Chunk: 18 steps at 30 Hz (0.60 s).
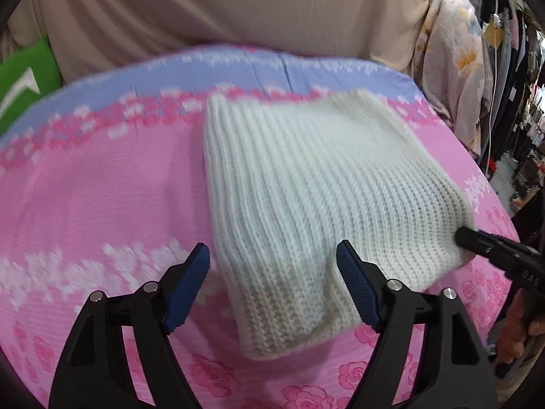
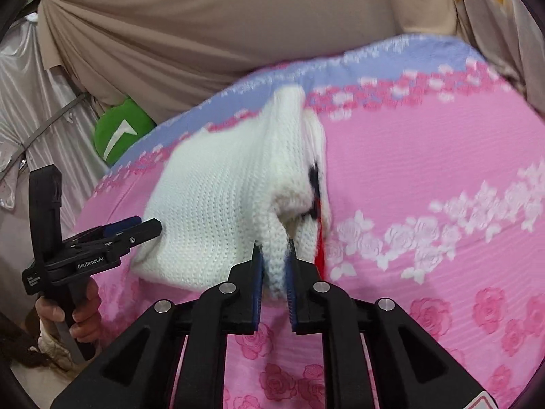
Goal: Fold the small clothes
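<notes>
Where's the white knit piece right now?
The white knit piece lies on the pink floral bedspread, its right edge pinched in the right tool; the open left tool hovers at its near corner.

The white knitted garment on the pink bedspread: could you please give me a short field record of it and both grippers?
garment: white knitted garment, lying on the bedspread, partly folded
surface: pink floral bedspread with a lilac band at the far edge
left gripper: left gripper open, poised over the garment's near edge
right gripper: right gripper shut on a knitted edge of the garment
hidden detail: black and red markings show under the fold in the right wrist view
</notes>
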Each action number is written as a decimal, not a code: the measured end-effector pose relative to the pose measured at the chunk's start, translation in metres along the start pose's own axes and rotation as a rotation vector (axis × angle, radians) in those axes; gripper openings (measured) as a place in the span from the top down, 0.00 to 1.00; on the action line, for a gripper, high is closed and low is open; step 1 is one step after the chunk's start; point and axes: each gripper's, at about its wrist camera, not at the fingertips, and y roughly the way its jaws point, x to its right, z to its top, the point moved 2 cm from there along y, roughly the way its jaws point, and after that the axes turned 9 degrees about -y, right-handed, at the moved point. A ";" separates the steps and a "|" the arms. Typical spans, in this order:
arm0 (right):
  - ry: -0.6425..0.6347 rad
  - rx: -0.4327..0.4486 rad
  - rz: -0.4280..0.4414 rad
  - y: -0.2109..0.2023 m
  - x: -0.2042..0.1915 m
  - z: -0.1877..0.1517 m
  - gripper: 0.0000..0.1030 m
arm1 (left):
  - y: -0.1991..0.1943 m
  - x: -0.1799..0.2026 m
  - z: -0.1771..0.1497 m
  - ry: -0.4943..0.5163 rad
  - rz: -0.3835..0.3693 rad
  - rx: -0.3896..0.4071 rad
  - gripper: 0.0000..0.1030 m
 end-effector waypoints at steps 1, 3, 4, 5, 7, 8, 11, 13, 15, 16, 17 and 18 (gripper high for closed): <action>-0.021 0.025 -0.008 -0.007 -0.005 0.007 0.89 | -0.009 0.002 0.006 0.012 0.007 0.038 0.28; -0.061 0.060 -0.009 -0.013 -0.017 0.020 0.88 | -0.016 0.007 0.015 0.021 -0.007 0.068 0.28; -0.093 0.070 -0.016 -0.012 -0.024 0.026 0.88 | -0.016 0.010 0.019 0.023 -0.013 0.074 0.28; -0.110 0.076 -0.024 -0.010 -0.029 0.031 0.88 | -0.014 0.014 0.022 0.026 -0.012 0.075 0.28; -0.120 0.086 -0.025 -0.008 -0.034 0.036 0.87 | -0.005 0.019 0.024 0.034 -0.011 0.063 0.28; -0.120 0.089 -0.031 -0.009 -0.034 0.038 0.86 | 0.001 0.020 0.024 0.036 -0.005 0.048 0.28; -0.100 0.089 -0.052 -0.015 -0.026 0.036 0.83 | 0.022 0.022 0.020 0.029 0.001 -0.009 0.28; -0.087 0.110 -0.073 -0.024 -0.024 0.034 0.82 | 0.028 0.021 0.017 0.030 0.020 -0.017 0.28; -0.095 0.148 -0.101 -0.034 -0.025 0.037 0.82 | 0.030 0.020 0.016 0.033 0.031 -0.016 0.27; -0.108 0.169 -0.085 -0.037 -0.028 0.040 0.82 | 0.031 0.021 0.016 0.034 0.033 -0.015 0.27; -0.117 0.173 -0.068 -0.036 -0.030 0.043 0.82 | 0.031 0.021 0.016 0.038 0.039 -0.013 0.27; -0.126 0.167 -0.057 -0.032 -0.033 0.045 0.84 | 0.031 0.022 0.016 0.042 0.044 -0.011 0.27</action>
